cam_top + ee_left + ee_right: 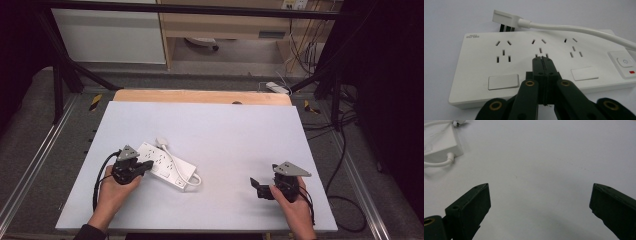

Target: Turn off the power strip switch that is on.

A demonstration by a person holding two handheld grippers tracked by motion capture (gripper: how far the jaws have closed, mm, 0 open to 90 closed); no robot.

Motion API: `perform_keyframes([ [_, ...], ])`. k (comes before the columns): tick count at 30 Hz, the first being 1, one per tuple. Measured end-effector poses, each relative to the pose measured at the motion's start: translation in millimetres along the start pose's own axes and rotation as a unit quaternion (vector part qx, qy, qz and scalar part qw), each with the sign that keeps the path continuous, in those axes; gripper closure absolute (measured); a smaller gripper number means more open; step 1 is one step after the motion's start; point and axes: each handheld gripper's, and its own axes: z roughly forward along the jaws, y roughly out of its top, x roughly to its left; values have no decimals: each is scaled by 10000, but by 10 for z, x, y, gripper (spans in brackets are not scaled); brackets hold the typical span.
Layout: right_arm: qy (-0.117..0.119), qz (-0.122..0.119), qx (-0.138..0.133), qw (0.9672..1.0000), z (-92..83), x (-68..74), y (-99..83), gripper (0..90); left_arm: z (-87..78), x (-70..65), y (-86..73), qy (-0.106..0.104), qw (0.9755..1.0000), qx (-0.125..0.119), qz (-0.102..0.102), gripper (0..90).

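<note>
A white power strip [164, 165] lies flat on the pale table top [225, 135], left of the table's middle and set at a slant, its near-right end toward the centre; its face carries three groups of sockets [540, 48] in a row, two blank rectangular covers [503, 81] along the nearer edge, and a switch [625, 61] with a small red mark at one end; its white cable [192, 176] leaves the near-right end in a short loop and runs back along the strip, ending in a flat white plug [162, 141] that rests on the table just beyond the strip's far edge, its dark pins [506, 27] pointing toward the strip.

The left gripper [146, 166], held in the person's left hand [113, 192], sits at the strip's left end; in the left gripper view its jaws are pressed together with nothing between them, their tips over the strip's face just below the middle socket group; whether they touch the plastic cannot be told.

The right gripper [254, 184], held in the right hand [295, 207], sits well apart from the strip near the table's front right, pointing left; its jaws stand wide apart over bare table, holding nothing; the right gripper view shows the strip's cable end [441, 142] far off at its upper left.

Beyond the table's far edge a wooden strip [200, 96] shows, with dark frame bars and cables on the floor around.
</note>
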Motion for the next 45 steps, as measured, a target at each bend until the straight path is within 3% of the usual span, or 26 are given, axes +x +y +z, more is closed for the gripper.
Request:
perform_keyframes([
  [3, 0, 15, -3, 10000, -3, 0, 0, 39, -1, 19, -11, 150, 9999, 55, 34, 900],
  [5, 0, -1, -3, 10000, -1, -1, 0, 39, -14, 77, -36, -72, 9993, -12, -372, 900],
  [6, 3, -2, -4, 10000, 0, 1, -1, 39, -19, 107, -53, -239, 9984, -45, -511, 900],
  [7, 3, -6, -7, 10000, 2, 2, 0, 39, -20, 112, -62, -271, 9982, -77, -527, 900],
  [12, 4, 5, 3, 10000, 0, -1, 1, 39, -4, 47, -42, -116, 9998, -63, -163, 900],
  [32, -1, 21, 12, 10000, 10, -4, -5, 39, -32, 44, -33, 7, 9998, -150, -122, 900],
  [45, 5, 34, -7, 10000, 4, -13, -6, 39, -42, 1, 78, 8, 9997, -228, 55, 900],
])
